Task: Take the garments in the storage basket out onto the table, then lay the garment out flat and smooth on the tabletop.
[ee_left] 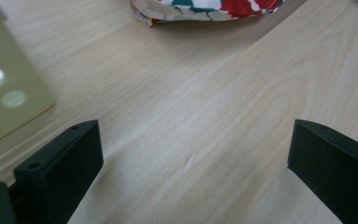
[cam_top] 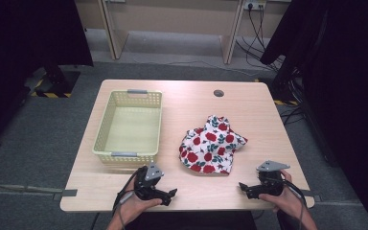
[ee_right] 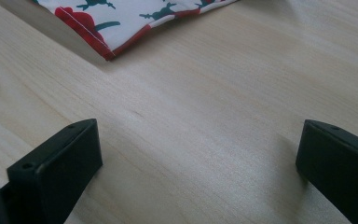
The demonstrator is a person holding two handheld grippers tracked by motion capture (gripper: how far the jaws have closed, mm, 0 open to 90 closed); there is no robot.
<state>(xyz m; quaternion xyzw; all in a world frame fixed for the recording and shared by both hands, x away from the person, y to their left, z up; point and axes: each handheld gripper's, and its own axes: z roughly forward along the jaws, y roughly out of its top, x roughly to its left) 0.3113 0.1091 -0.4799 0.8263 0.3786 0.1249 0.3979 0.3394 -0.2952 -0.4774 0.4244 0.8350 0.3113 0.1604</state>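
Observation:
A crumpled white cloth [cam_top: 212,144] printed with red flowers and green leaves lies right of the table's middle; its hem [ee_left: 205,9] crosses the top of the left gripper view, and its edge [ee_right: 121,23] the top of the right gripper view. My left gripper [cam_top: 170,194] rests near the front edge, left of the cloth, jaws wide apart and empty. To the cloth's right, my right gripper [cam_top: 243,188] sits by the front edge, open with bare wood between its jaws. A pale yellow plastic basket [cam_top: 129,125] stands empty on the left half.
The light wooden table [cam_top: 191,98] has a round cable hole [cam_top: 218,93] near its far edge. The basket's corner [ee_left: 9,93] is close to my left gripper. Grey floor, desk legs and cables lie beyond the table; dark curtains hang at both sides.

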